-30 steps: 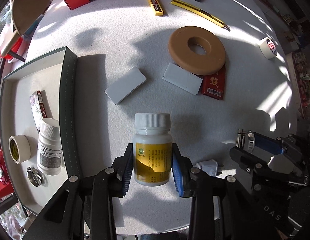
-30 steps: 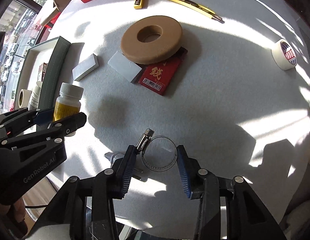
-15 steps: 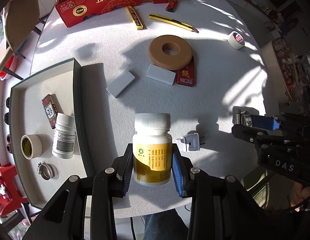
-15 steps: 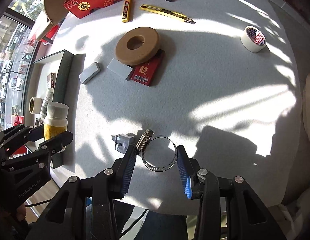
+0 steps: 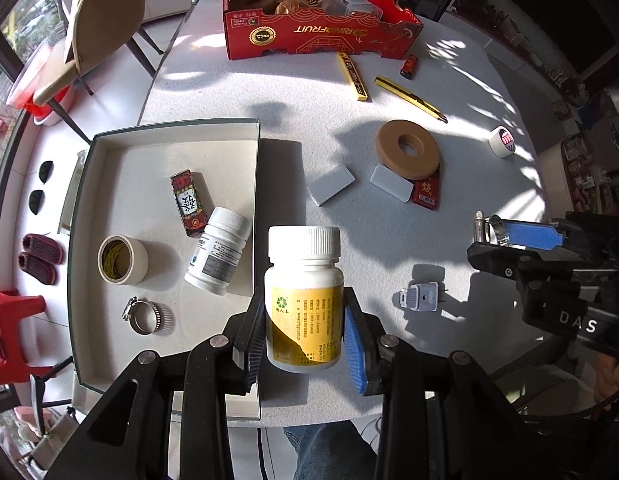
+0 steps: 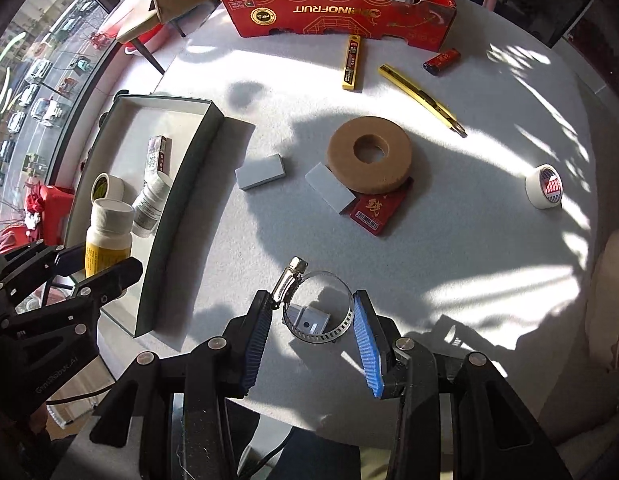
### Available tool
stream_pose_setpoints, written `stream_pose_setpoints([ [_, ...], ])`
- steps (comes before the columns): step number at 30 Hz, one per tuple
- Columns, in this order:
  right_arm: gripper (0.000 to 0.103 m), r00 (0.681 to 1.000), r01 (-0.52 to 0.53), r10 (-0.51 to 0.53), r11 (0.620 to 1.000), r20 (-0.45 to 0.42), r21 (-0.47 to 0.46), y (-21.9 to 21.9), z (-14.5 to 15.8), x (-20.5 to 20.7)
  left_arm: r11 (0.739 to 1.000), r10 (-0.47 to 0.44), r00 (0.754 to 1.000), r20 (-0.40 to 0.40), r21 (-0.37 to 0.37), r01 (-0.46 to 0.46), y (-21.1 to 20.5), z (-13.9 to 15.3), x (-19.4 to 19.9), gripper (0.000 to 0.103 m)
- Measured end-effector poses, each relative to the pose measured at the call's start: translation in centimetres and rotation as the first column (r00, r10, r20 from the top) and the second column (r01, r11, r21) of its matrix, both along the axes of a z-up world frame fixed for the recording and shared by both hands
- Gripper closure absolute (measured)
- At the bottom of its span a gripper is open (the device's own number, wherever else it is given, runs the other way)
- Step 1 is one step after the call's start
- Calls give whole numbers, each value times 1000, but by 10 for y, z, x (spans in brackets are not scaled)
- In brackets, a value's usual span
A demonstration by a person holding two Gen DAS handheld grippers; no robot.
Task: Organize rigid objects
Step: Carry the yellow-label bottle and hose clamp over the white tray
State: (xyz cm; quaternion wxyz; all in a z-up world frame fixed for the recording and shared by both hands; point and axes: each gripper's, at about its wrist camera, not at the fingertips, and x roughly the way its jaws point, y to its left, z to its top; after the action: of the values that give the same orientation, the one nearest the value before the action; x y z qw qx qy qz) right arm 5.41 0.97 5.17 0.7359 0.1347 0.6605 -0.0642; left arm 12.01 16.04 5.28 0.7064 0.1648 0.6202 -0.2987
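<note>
Upright, cap-up bottle (image 5: 303,300) in left hand-held gripper (image 5: 304,330)

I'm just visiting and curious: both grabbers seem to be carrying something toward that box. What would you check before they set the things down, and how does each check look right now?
1. Yellow-label bottle clamped between the left gripper pads: ok.
2. Hose clamp caught between the right gripper pads: ok, though only its thin rim is pinched.
3. Bare floor left in the tray: ok.
4. Bottle over the tray: not ok, it hangs near the tray's wall.
5. Grippers apart from each other: ok.
</note>
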Motion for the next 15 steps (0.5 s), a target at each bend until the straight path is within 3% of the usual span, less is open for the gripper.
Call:
stream_pose_setpoints([
  [15,60,959,-280,280,960,39,-13,94,14,61,966,258,966,1,28,-258,98,-12,14,65],
])
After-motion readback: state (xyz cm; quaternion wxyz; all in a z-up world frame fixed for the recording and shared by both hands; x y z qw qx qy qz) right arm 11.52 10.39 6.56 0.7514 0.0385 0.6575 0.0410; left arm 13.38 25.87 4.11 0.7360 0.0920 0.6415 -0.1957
